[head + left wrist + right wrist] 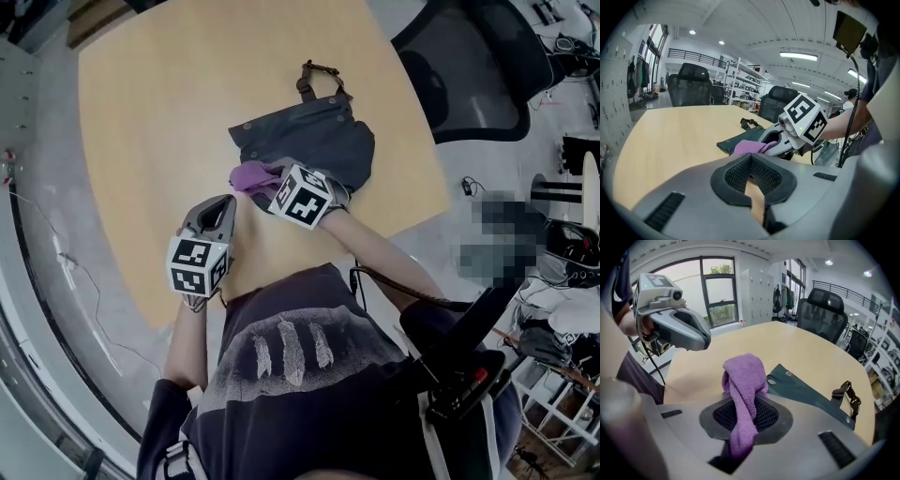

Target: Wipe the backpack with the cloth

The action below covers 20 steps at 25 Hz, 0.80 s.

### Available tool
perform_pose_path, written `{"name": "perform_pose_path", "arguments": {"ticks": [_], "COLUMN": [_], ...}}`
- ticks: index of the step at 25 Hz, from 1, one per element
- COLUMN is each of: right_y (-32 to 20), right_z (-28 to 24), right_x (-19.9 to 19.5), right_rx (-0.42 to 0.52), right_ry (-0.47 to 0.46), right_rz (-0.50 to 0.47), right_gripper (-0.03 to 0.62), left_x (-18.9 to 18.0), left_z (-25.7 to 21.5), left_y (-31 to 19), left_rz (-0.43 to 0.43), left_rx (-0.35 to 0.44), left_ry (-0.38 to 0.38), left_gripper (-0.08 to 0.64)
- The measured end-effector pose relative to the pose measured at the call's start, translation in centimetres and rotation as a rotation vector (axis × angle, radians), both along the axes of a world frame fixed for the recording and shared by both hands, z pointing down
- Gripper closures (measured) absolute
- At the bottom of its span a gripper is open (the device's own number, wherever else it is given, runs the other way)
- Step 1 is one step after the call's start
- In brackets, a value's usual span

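We hold the right tool (268,185) closed on a purple cloth (250,175). In the right gripper view the cloth (742,378) is pinched between the jaws, with a bunched fold standing above them and a tail hanging below. The cloth sits at the near edge of the dark grey backpack (314,139), which lies flat on the pale wooden surface (155,112). Its strap and buckle (315,77) point away from us. Whether the cloth presses on the fabric or only hangs just beside it, we cannot tell.

Our left tool (225,202) is to the left of the cloth, over bare wood and apart from the backpack. Its jaws are drawn together with nothing between them, and only a sliver of wood shows through in the left gripper view. A black office chair (469,66) stands beyond the far right edge of the surface.
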State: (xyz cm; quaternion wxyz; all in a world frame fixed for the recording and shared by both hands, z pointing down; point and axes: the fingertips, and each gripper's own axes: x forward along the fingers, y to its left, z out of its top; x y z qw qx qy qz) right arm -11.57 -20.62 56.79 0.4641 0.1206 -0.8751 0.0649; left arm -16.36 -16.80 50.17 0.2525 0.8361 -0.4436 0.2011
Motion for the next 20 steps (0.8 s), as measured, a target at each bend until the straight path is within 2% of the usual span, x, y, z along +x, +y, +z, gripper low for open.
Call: {"name": "perform_pose_path", "arguments": {"ticks": [7,11,15,20], "right_y": [-4.4,-7.2,-9.2,-10.5], "right_z": [-0.6,-0.2,1.0,1.4], "right_x": [3.0,5.3,8.4,10.9], "right_rx": [0.032,0.132,0.179,0.196], "right_ry": [-0.006,0.109,0.199,0.222], "right_rz": [0.136,0.126,0.121,0.132], "right_gripper": [0.535,0.535,0.535,0.535], "left_x": [0.4,1.0,1.3,2.0], "left_z": [0.2,0.6,0.9,1.3], "left_y": [-0.7,-1.1,-1.6,-2.1], "left_rz": [0.002,0.015,0.018,0.022], "left_rx": [-0.003,-0.010,-0.012,-0.020], "left_ry": [0.005,0.006,0.004,-0.001], "left_gripper": [0.554,0.554,0.554,0.554]}}
